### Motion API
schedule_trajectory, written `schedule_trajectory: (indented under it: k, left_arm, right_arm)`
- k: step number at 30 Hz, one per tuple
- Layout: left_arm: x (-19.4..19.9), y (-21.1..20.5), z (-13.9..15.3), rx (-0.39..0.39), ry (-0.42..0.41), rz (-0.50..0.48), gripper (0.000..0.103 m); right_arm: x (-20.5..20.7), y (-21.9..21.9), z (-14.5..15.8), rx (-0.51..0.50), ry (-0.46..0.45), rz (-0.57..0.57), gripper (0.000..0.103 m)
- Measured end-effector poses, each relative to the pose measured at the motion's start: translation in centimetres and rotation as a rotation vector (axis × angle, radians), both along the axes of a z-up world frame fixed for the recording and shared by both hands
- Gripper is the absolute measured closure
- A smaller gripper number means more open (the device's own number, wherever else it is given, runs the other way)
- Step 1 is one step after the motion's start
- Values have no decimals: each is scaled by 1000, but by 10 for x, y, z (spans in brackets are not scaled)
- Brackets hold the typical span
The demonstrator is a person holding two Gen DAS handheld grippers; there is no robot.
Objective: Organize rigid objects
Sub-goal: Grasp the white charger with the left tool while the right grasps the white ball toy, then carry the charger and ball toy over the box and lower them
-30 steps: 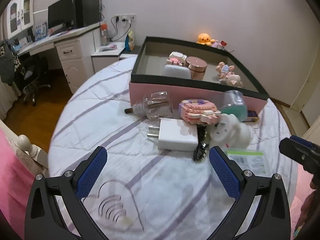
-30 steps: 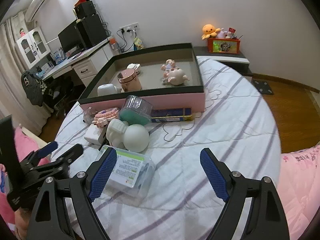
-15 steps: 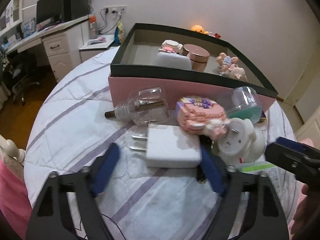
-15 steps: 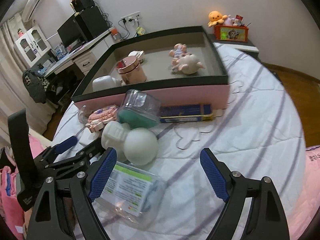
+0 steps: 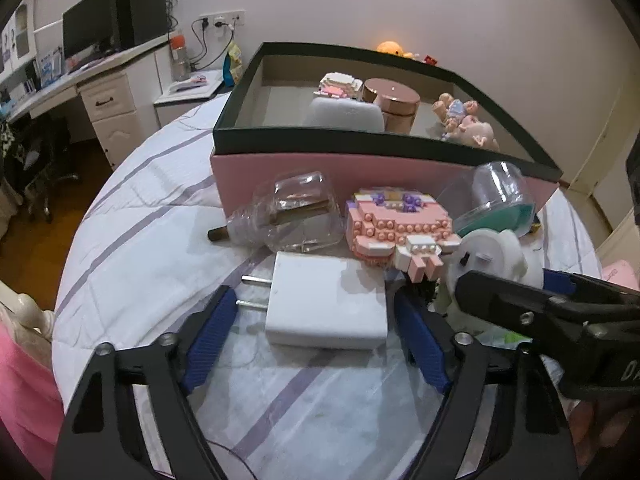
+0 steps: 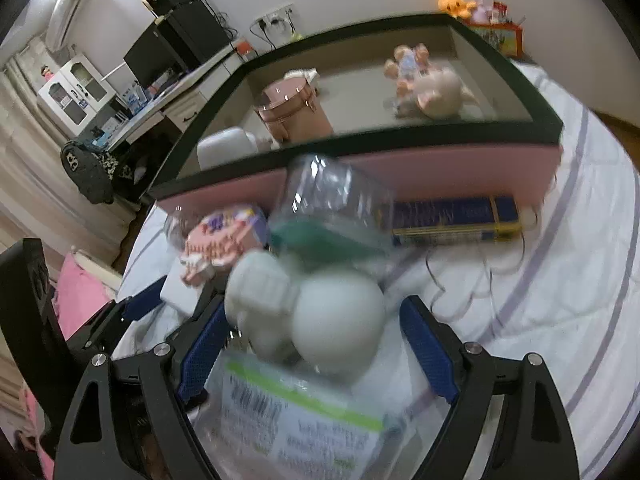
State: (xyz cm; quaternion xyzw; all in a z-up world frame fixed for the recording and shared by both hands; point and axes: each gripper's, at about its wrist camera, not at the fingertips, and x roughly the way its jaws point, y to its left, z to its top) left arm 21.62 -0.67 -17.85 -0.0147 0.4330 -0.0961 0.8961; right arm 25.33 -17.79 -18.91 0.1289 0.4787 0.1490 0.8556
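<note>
Now the left hand-held gripper [image 5: 318, 334] stands wide, its fingers flanking the white charger [image 5: 326, 302] on the bed [image 5: 132, 240]. Right hand-held gripper [image 6: 310, 340], also wide, straddles the white toy [image 6: 312, 318] near the pink box [image 6: 440, 168].

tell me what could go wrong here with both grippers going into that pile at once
1. The left gripper straddles the white charger; its right finger is close to the pink brick toy and could knock it.
2. The right gripper brackets the white round toy, which could roll away.
3. The two grippers sit close together and may collide.
</note>
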Motion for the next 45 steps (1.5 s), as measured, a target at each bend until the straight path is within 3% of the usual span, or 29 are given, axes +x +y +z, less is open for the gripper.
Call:
schedule_trajectory:
  k: [1, 3, 14, 28, 38, 45]
  left_arm:
    - [-1, 1, 0, -1, -2, 4, 34]
    - [-3, 8, 1, -37, -6, 12, 35]
    - [-27, 15, 14, -55, -36, 42, 36]
    - [-34, 16, 71, -75, -166, 20, 36]
    - [13, 11, 127, -84, -294, -12, 36]
    - [75, 5, 143, -113, -301, -32, 36]
  right_arm:
    - [0, 3, 1, 2, -9, 14, 17]
    - [-1, 5, -1, -8, -16, 24, 29]
    - [-24, -23, 21, 18, -89, -8, 29]
    - [-37, -51, 63, 22, -187, -49, 29]
    - [-2, -59, 115, -37, -310, -50, 29]
    - [50, -53, 134, -84, -358, -45, 29]
